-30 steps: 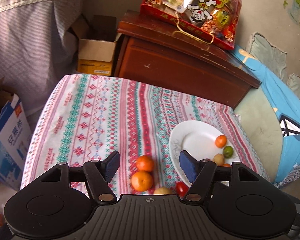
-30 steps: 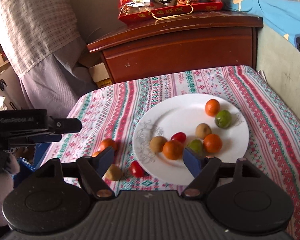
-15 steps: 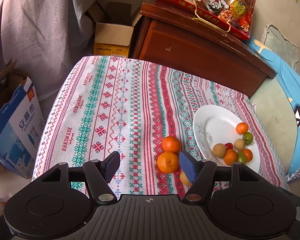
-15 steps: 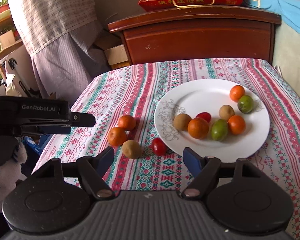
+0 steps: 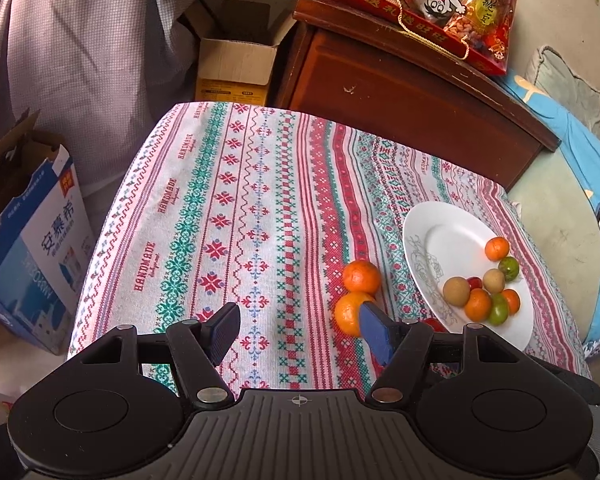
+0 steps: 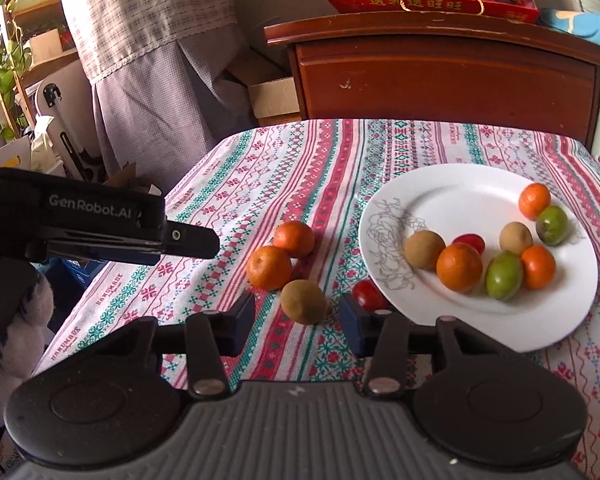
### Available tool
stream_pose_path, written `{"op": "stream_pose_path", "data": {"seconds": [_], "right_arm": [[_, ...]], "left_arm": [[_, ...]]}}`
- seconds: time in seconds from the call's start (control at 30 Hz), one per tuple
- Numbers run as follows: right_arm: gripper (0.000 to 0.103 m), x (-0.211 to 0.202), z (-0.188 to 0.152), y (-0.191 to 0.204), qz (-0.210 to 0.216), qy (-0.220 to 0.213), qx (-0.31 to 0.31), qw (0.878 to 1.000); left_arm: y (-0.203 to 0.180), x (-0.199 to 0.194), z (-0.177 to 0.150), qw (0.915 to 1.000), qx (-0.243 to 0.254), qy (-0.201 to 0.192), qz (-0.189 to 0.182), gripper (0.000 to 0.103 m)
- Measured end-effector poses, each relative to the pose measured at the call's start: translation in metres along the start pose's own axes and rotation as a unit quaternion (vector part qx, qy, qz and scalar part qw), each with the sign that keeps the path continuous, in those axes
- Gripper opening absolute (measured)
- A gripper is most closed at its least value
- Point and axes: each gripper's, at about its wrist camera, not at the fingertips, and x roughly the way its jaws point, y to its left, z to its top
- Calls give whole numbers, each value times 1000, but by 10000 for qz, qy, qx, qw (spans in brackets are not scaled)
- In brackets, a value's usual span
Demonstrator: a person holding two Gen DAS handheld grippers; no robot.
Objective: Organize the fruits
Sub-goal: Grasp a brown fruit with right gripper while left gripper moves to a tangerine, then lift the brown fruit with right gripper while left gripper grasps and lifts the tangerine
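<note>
Kiwi [image 6: 303, 301] on the striped cloth, dead ahead of the right gripper [image 6: 296, 322] and lined up with the gap — roundish, long axis roughly across the jaws. Jaws just been closing, now part-open, pads either side but not pressing, nothing held. Cherry tomato [image 6: 367, 294] just beyond the right pad, so worth watching. Plate [image 6: 456, 184] off to the right, near. Left gripper [image 5: 298, 330] half open, empty, hanging over bare cloth on the counter with an orange [image 5: 349, 312] beside its right pad — farther from the kiwi, so right hand's job, probably.
</note>
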Motion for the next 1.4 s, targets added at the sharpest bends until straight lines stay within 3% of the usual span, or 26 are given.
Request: {"op": "stream_pose_path", "data": {"seconds": [0.23, 0.3, 0.5, 0.83, 1.2, 1.37, 1.4], "right_arm": [[44, 11, 1, 0, -24, 14, 8, 10000], [36, 14, 0, -1, 21, 44, 56, 10000], [28, 22, -2, -1, 3, 96, 79, 9999], [28, -3, -9, -6, -18, 117, -2, 9999], [28, -13, -11, -22, -92, 136, 254, 9995], [28, -13, -11, -24, -109, 146, 328, 9993], [28, -13, -11, -25, -110, 141, 348, 9992]], "left_arm": [[-5, 4, -2, 9999, 84, 59, -121, 66], [-7, 5, -2, 9998, 119, 69, -123, 66], [-10, 10, -3, 9997, 141, 109, -189, 65], [-26, 22, -5, 9987, 368, 113, -328, 61], [-39, 43, -13, 9977, 654, 67, -138, 41], [-42, 43, -15, 9971, 760, -39, -91, 36], [-41, 43, -15, 9970, 760, -38, -134, 30]]}}
